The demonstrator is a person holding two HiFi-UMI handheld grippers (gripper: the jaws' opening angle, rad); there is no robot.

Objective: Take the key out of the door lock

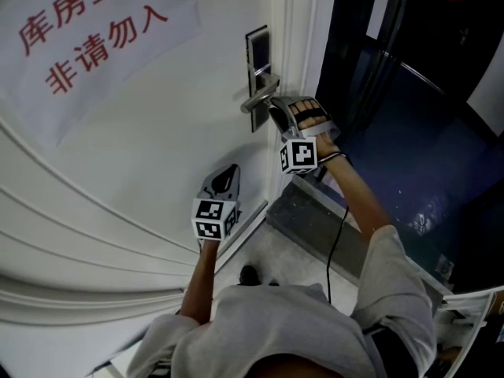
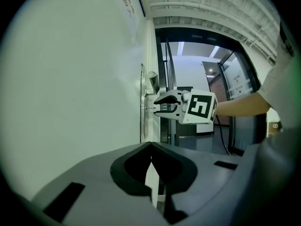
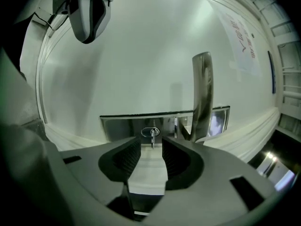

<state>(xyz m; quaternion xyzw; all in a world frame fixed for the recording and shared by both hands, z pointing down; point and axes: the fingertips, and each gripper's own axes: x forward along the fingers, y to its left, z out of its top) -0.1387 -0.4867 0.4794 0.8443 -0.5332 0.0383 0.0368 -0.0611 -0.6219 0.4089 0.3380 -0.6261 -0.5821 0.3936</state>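
My right claw stands spread just short of the small silver key in the steel lock plate; my left claw is pressed together.

Right claw agape, left claw closed

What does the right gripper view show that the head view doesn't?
Right gripper view only: the small silver metal key in the keyhole, seen through the gap of the open right gripper, not gripped. Head view only: the person's right forearm, grey sleeve and the black-and-white marker cube. Both: the white door, silver lever handle, steel lock plate and left gripper.
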